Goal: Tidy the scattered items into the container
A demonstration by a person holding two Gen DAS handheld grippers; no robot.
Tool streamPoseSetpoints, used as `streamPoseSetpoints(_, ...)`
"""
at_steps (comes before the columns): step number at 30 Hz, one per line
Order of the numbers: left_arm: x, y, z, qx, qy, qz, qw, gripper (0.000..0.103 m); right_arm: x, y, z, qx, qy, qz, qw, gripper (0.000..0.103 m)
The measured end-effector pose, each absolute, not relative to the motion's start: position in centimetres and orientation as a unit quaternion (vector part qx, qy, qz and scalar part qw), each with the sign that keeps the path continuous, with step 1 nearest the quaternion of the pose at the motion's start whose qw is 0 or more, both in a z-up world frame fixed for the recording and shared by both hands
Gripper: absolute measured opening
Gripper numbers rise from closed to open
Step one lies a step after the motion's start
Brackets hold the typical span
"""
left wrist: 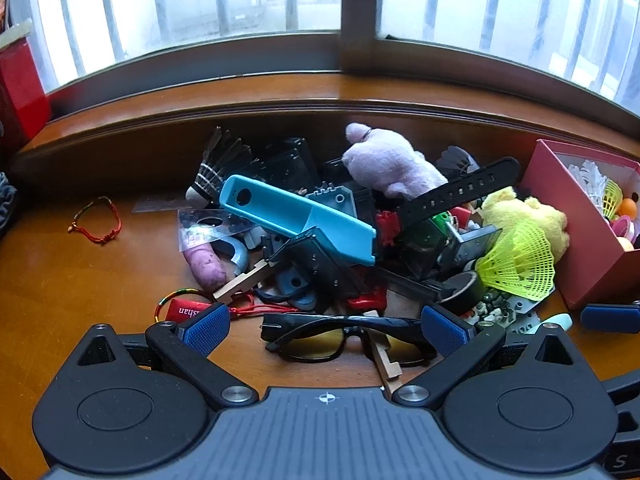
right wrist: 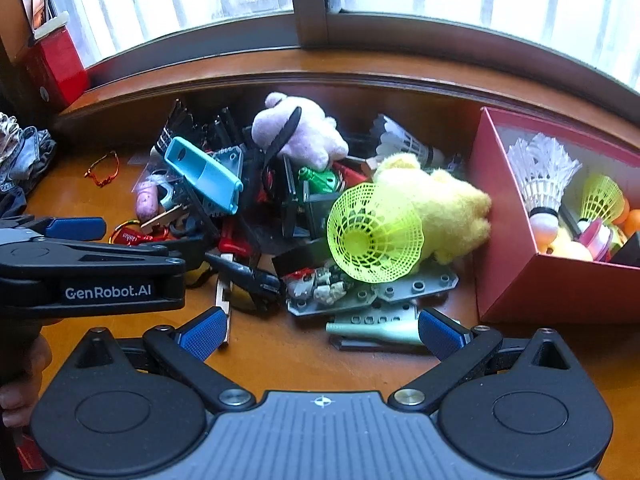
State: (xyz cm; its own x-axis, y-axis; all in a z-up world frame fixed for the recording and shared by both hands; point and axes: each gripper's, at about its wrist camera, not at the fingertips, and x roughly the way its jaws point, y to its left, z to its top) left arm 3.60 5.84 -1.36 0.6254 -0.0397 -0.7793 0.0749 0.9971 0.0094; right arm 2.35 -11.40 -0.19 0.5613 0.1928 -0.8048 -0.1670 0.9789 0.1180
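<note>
Both grippers spread wide and empty at the near edge of the pile.

The left gripper (left wrist: pixel 326 330) is held with its jaws wide apart, and the black glasses (left wrist: pixel 344 336) are seen lying between the pads on the wooden table (left wrist: pixel 80 280); contact cannot be judged from this view. The glasses are judged light and rigid but fragile at the lenses, so the bridge or a temple arm would be the place to grip. The right gripper (right wrist: pixel 322 334) is likewise opened wide, with a pale green tube (right wrist: pixel 372 326) just beside its right pad. Beyond, the neon shuttlecock (right wrist: pixel 374 234) rests against the yellow plush (right wrist: pixel 444 200), both soft. The red box (right wrist: pixel 520 276) stands at right, partly filled.
</note>
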Motion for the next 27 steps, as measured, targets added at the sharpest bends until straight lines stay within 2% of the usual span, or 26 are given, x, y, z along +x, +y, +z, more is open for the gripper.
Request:
streamPoseSetpoints(11, 4.2, 8.1, -2.3, 0.01, 0.42, -0.069, 0.905, 0.103, 1.5, -11.4, 0.1, 0.023, 0.389, 0.067, 0.918, 0.101)
streamPoseSetpoints(17, 4.8, 9.7, -3.5, 0.006, 0.422, -0.065, 0.904, 0.103, 1.3, -11.7, 0.0, 0.049, 0.373, 0.067, 0.924, 0.093)
streamPoseSetpoints(23, 5.4, 11.9, -4.7, 0.004, 0.428, -0.058, 0.902, 0.103, 1.8, -10.5, -0.5, 0.07, 0.379, 0.092, 0.918, 0.078)
streamPoseSetpoints(27, 5.4, 13.2, -5.3, 0.014, 0.426, -0.051, 0.903, 0.103, 2.4, -8.9, -1.0, 0.061, 0.384, 0.115, 0.914, 0.06)
